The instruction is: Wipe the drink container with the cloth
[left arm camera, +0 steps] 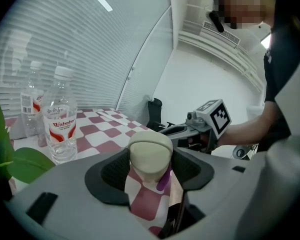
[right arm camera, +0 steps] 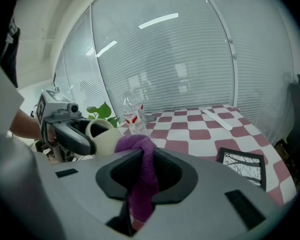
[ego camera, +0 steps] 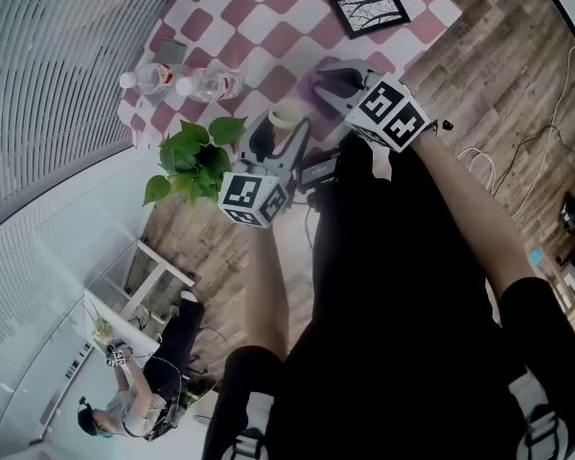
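Cup (left arm camera: 150, 151) is clenched between the pads of my left claw (left arm camera: 150, 176), held over the near edge of the bench (ego camera: 259, 12). I cannot tell whether its base rests on the top. My right claw (right arm camera: 146, 171) is clamped on the cloth (right arm camera: 137, 149), which is just beside the cup. A sliver of purple shows against the cup's lower side, though no view settles whether they touch.

Both things are in hand and brought together, so I judge the pickup done and the wiping itself at its start or under way. I see no mark on the cup to show which parts are wiped.

The cup is cream, matt and smooth, rounded, with a loop handle. It looks rigid, ceramic or plastic. The cloth is purple, fuzzy and limp, bunched into a fold above the pads with a tail hanging below. The bench has a red-and-white check top. At its left edge stand two clear bottles (ego camera: 211, 84), with a leafy plant (ego camera: 192, 156) at the near left corner. A black frame (ego camera: 369, 10) lies near the far right corner.
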Demonstrator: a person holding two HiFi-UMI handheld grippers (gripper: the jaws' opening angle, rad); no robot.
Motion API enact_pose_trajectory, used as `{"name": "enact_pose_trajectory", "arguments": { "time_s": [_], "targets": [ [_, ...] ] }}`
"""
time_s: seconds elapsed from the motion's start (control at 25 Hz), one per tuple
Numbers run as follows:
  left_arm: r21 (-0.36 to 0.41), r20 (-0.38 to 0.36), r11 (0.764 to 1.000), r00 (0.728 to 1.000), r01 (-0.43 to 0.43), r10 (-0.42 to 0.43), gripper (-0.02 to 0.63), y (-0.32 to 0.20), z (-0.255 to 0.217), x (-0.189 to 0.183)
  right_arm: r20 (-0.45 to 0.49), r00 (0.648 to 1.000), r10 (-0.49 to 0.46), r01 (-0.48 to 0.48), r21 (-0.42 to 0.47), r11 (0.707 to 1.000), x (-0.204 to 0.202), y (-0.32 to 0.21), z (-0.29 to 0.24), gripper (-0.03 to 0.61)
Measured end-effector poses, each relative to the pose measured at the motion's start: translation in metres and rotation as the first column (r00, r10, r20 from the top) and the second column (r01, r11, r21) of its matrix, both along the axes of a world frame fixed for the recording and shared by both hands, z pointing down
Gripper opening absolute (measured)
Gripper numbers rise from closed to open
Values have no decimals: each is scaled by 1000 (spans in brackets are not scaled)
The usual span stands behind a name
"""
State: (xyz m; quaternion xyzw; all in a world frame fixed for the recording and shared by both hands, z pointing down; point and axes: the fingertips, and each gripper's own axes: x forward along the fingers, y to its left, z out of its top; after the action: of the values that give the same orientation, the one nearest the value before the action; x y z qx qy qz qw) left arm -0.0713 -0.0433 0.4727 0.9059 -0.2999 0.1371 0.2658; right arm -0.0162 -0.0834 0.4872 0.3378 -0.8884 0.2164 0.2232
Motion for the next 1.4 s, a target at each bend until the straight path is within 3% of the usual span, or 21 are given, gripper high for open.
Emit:
{"name": "enact_pose_trajectory", "arguments": {
  "time_s": [0.44,0.72,1.0,1.4],
  "targets": [
    [-11,24,1000,1000,12,-11,281,10,7,-10,-128,987,97,-111,-106,988,38,2,71,83],
    [0,37,1000,999,4,-4,279,15,7,-11,-94,982,165,-179,-160,971,50,1,90,83],
    [58,79,997,996,-55,50,279,19,7,-6,-101,991,85,-101,-161,982,40,3,77,82],
    [196,166,965,976,-175,144,279,27,-7,19,-33,999,-29,27,-69,997,4,5,17,82]
  ]
}}
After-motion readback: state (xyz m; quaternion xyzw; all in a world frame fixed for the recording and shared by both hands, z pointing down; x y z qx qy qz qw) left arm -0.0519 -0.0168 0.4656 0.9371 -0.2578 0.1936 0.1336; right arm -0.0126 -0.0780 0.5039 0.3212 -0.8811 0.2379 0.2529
